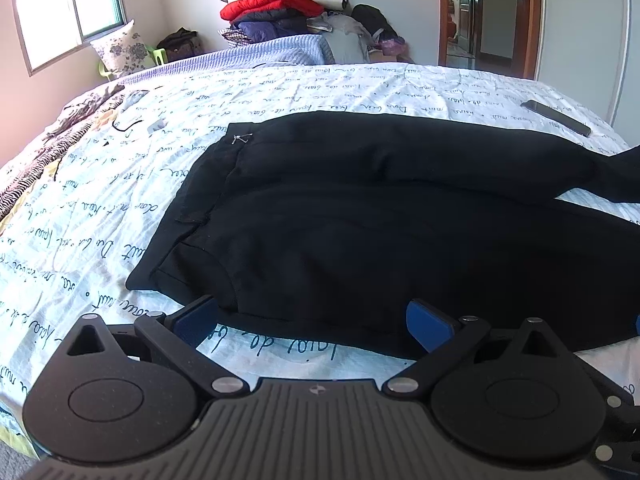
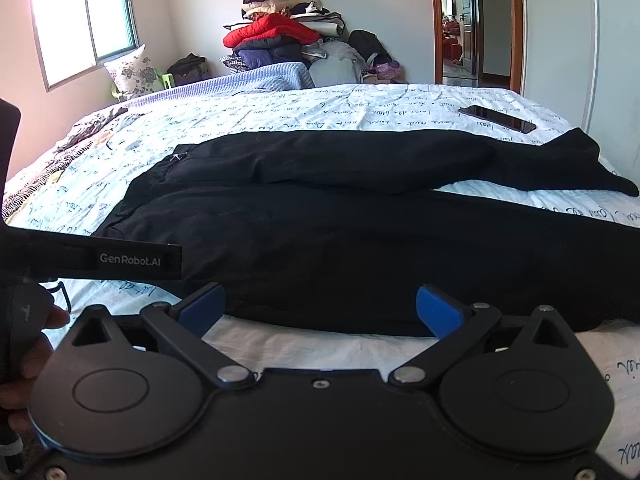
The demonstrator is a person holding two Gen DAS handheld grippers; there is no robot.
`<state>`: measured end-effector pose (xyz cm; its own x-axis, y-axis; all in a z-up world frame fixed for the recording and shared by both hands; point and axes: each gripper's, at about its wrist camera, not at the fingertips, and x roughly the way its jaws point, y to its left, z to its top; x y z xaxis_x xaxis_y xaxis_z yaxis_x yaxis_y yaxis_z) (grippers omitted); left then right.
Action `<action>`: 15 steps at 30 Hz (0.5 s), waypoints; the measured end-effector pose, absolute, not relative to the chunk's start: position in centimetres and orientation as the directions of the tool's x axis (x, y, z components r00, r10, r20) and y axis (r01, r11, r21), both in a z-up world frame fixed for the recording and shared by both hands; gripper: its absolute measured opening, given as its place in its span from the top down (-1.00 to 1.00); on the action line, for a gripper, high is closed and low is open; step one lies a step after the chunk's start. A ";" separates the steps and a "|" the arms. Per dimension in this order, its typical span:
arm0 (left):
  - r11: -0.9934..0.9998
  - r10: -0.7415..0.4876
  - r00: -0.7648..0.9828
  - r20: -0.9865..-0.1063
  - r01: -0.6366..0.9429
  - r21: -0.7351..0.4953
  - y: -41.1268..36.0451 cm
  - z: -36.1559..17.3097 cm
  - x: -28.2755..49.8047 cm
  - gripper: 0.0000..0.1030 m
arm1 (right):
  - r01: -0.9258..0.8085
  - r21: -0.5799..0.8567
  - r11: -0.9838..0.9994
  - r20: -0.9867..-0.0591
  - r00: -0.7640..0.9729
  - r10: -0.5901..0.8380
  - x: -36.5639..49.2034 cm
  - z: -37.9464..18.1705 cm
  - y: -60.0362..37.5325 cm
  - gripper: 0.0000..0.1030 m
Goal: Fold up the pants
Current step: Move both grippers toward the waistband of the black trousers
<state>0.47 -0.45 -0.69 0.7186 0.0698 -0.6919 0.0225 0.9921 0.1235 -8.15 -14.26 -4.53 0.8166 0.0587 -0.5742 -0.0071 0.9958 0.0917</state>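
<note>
1. Bedroom scene; bed [image 1: 280, 84] covered by a white sheet with blue script, window at upper left of both views, doorway at upper right.
2. Nearest: left gripper [image 1: 312, 322], jaws wide, nothing held, blue pads flanking the near hem of the pants [image 1: 360, 220]. Tips appear just at the fabric edge; contact cannot be confirmed.
3. Right gripper [image 2: 320, 310], jaws likewise wide and empty, poised at the near edge of the same garment further along the leg. A hand [image 2: 24, 360] shows at lower left of the right wrist view.
4. Pants: black, laid flat across mid-frame, waistband toward the left, two legs running to the right and parting near the far right.
5. Judgement: pre-grasp stage, first fold not begun. Good execution likely means pinching the near leg's edge at both points, through all layers, then lifting evenly and laying it over the far leg, seams aligned.
6. Further back: phone [image 2: 498, 118] on the sheet at upper right, well apart from the pants.
7. Farthest: clothes pile [image 2: 284, 36] against the wall.
</note>
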 end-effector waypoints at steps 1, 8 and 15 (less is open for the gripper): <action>0.992 0.069 0.719 -0.692 0.023 0.123 -0.4 -0.7 0.5 -0.98 | -0.009 0.089 0.996 -0.576 0.816 0.058 -8.1 -4.5 -14.3 -1.00; 0.991 0.071 0.715 -0.696 0.028 0.129 -0.6 -0.9 0.8 -0.98 | -0.030 0.055 0.998 -0.576 0.815 0.056 -8.0 -4.5 -14.0 -1.00; 0.991 0.073 0.712 -0.698 0.027 0.131 -0.5 -1.0 1.1 -0.98 | -0.083 0.032 0.996 -0.568 0.818 0.086 -8.0 -4.5 -13.6 -1.00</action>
<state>1.09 -0.50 -1.02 0.7123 0.0733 -0.6980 0.0268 0.9910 0.1314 -7.98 -13.62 -4.46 0.8181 0.0864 -0.5685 -0.0828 0.9960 0.0323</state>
